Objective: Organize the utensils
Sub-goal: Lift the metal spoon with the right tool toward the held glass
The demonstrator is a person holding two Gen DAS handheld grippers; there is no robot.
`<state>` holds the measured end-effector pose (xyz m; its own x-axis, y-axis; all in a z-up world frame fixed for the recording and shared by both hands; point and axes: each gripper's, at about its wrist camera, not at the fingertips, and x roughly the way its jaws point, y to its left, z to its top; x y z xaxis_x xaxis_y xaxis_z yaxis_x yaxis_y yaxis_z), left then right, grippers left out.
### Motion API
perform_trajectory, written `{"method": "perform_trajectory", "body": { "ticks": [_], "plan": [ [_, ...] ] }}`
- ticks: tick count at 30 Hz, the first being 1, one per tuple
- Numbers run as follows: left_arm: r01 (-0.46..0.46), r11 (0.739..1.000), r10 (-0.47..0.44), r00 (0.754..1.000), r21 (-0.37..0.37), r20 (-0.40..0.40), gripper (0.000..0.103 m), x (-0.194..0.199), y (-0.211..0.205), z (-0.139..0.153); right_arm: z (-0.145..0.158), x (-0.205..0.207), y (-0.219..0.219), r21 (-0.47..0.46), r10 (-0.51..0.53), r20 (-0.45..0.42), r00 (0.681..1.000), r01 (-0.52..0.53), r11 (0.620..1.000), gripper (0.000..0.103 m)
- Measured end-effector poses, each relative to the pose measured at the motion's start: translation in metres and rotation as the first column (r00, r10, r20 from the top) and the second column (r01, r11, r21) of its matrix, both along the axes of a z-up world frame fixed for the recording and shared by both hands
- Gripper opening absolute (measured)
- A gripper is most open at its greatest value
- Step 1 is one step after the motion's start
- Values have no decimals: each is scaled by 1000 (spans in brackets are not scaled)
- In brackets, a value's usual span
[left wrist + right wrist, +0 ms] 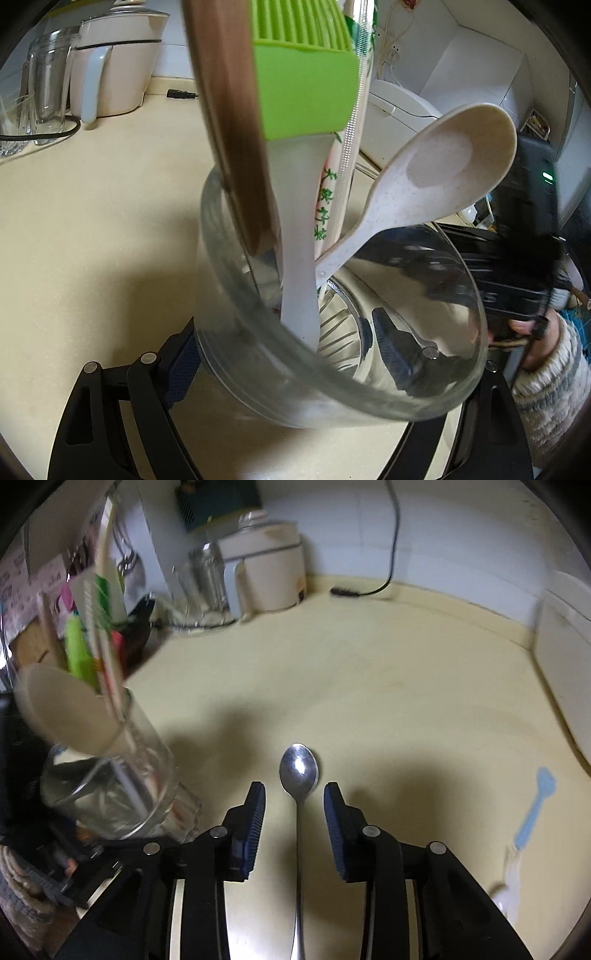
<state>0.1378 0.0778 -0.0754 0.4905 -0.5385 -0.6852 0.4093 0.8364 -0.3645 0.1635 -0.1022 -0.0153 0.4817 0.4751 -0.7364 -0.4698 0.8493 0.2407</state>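
Note:
My left gripper is shut on a clear glass jar, tilted toward the camera. The jar holds a green silicone brush, a wooden utensil, a cream rice spoon and wrapped chopsticks. The same jar shows in the right wrist view at the left. My right gripper is open, its fingers either side of a metal spoon that lies on the counter; the handle runs back between the fingers. A small blue spoon lies at the right.
A cream appliance and a glass container stand at the back of the counter, with a black cable plug near them. A white appliance stands at the right. A clear plastic fork lies below the blue spoon.

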Motion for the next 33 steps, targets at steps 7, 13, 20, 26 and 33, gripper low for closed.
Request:
{"method": "perform_trajectory", "body": {
  "ticks": [7,13,20,26,33],
  "plan": [
    [2,1000,-2,1000,-7,-1,88,0,3,-2,-13,21,27,-107,26,-6,1000,-26,994,41],
    [5,1000,-5,1000,-11,-3,88,1,9,-3,-20,33,38,-156,6,-19,1000,-9,988,42],
    [3,1000,-2,1000,-1,8,88,-3,13,3,-23,34,33,-143,-36,4,999,36,989,30],
    [3,1000,-3,1000,6,13,88,-6,10,5,-24,23,18,-122,-67,1,998,67,990,30],
    [4,1000,-4,1000,9,13,88,-6,8,6,-24,5,-13,-77,-110,-30,993,107,991,30]
  ]
}}
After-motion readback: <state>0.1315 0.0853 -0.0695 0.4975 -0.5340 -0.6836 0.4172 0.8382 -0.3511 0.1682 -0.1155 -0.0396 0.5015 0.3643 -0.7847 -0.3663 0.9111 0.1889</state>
